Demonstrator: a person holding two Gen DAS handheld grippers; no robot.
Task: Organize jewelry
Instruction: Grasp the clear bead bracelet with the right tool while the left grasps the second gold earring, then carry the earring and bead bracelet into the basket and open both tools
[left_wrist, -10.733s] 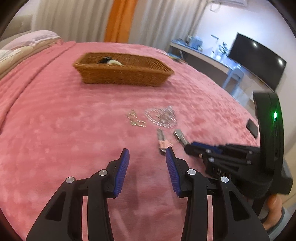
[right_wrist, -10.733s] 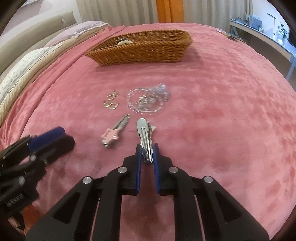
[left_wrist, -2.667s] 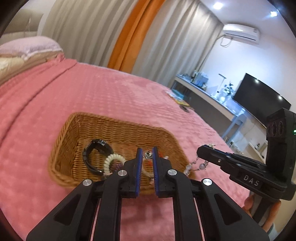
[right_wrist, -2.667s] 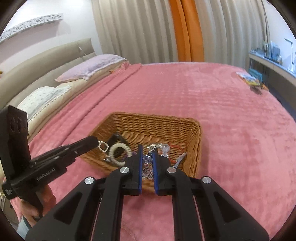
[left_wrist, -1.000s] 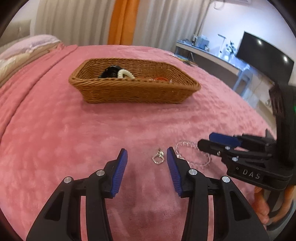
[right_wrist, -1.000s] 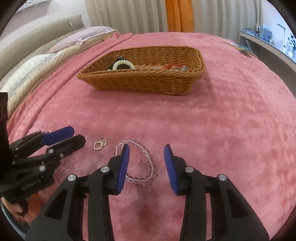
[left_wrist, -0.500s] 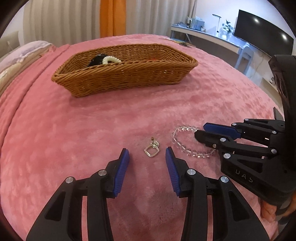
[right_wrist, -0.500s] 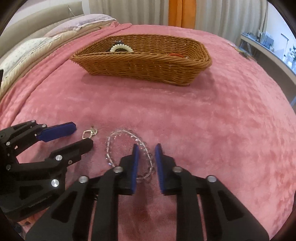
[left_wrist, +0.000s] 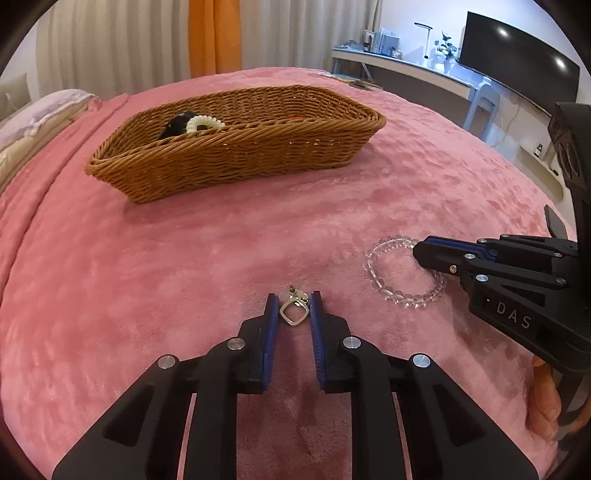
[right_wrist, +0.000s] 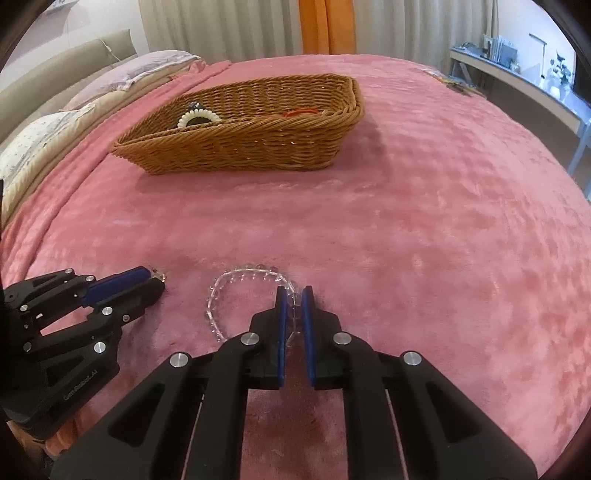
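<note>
1. While both tools worked low over the pink bedspread (left_wrist: 147, 258), the left tool (left_wrist: 293, 299) sat at 6 o'clock in its own wrist view, its blue pads (left_wrist: 271, 325) narrowed around a small silver earring (left_wrist: 293, 312) lying flat on the bed; a thin gap showed on each side, so the pads were not yet clenched on it.
2. At 12 o'clock from that tool stood the wicker basket (left_wrist: 236, 162), well apart from the earring, with a black item and a cream coiled band (left_wrist: 201, 122) inside its left end.
3. At 3 o'clock lay the clear beaded bracelet (left_wrist: 391, 291), near the earring, touching the bedspread.
4. On the bracelet's right side came the right tool (left_wrist: 419, 251), its tips at the bead ring.
5. From the right wrist view, the right tool (right_wrist: 294, 295) was nearly closed with the bracelet (right_wrist: 229, 280) beads between its blue pads (right_wrist: 281, 325); a firm grip could not be told.
6. At 9 o'clock there, the left tool (right_wrist: 153, 280) rested on the bed, and the basket (right_wrist: 240, 147) stood at 12 o'clock.
</note>
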